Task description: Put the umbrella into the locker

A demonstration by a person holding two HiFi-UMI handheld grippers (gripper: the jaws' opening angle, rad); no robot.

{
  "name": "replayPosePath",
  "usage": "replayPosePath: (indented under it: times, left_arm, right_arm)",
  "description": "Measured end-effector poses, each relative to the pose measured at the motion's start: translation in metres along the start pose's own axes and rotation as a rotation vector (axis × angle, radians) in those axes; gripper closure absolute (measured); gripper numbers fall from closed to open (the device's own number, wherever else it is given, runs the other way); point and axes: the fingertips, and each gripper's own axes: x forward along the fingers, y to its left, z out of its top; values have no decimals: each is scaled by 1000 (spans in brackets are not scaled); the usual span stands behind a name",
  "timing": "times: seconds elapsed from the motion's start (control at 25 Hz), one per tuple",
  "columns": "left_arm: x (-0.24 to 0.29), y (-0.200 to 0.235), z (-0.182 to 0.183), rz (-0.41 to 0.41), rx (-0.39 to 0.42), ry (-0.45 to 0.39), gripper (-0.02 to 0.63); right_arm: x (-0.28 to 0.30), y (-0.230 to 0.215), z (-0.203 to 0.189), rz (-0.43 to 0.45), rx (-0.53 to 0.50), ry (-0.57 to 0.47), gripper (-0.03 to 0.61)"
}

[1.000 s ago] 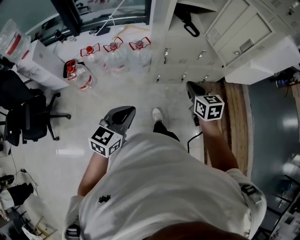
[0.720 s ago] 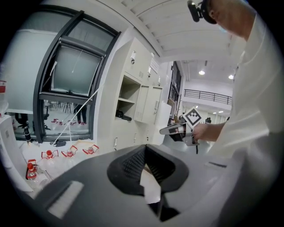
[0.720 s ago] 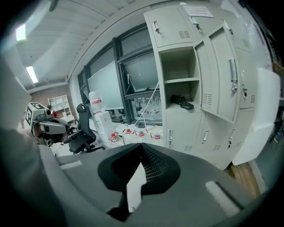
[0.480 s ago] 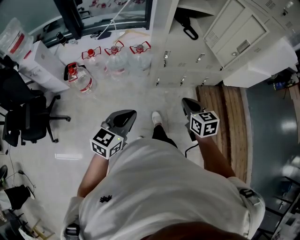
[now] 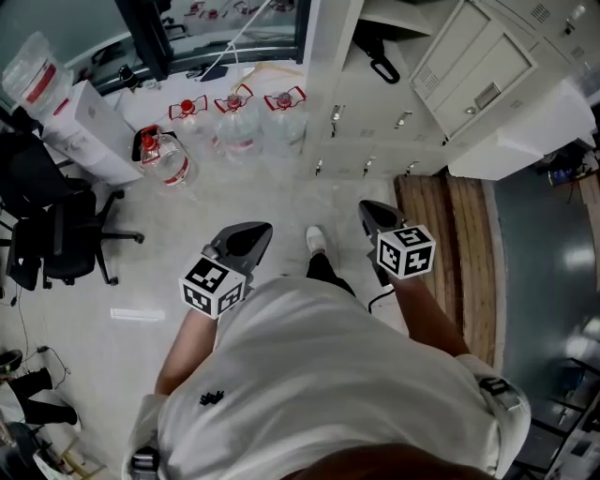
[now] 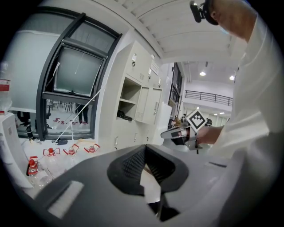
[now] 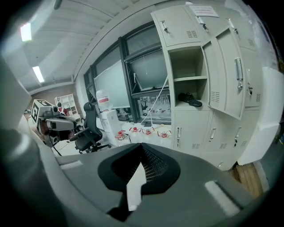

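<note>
The black umbrella point(image 5: 373, 52) with its looped handle lies on a shelf of the open locker point(image 5: 405, 21); it also shows in the right gripper view point(image 7: 190, 100) and, small, in the left gripper view point(image 6: 124, 117). My left gripper point(image 5: 249, 234) is held over the floor with its jaws shut and nothing between them point(image 6: 145, 146). My right gripper point(image 5: 369, 212) points toward the locker bank, well short of it, also shut and empty point(image 7: 142, 147). The locker door point(image 5: 473, 67) stands swung open to the right.
Several large water bottles point(image 5: 239, 122) with red caps stand on the floor left of the lockers. A black office chair point(image 5: 56, 234) and a white box point(image 5: 89, 131) are at the left. A wooden platform point(image 5: 450, 244) lies at the right. My shoe point(image 5: 315, 238) shows between the grippers.
My right gripper has drifted left and nearer to my body in the head view. The left gripper has barely shifted. Both stay shut and empty.
</note>
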Motion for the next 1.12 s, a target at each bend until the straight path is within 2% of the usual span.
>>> replayPosePath:
  times: [0.32,1.12]
  left_arm:
    - [-1,2,-5,6,-10,15,558]
    - [12,1,-7,-16,-30,30,558]
  right_arm:
    - [3,5,2,17,-7,0,577]
    - [2,-11,4,-15,-46,11,577]
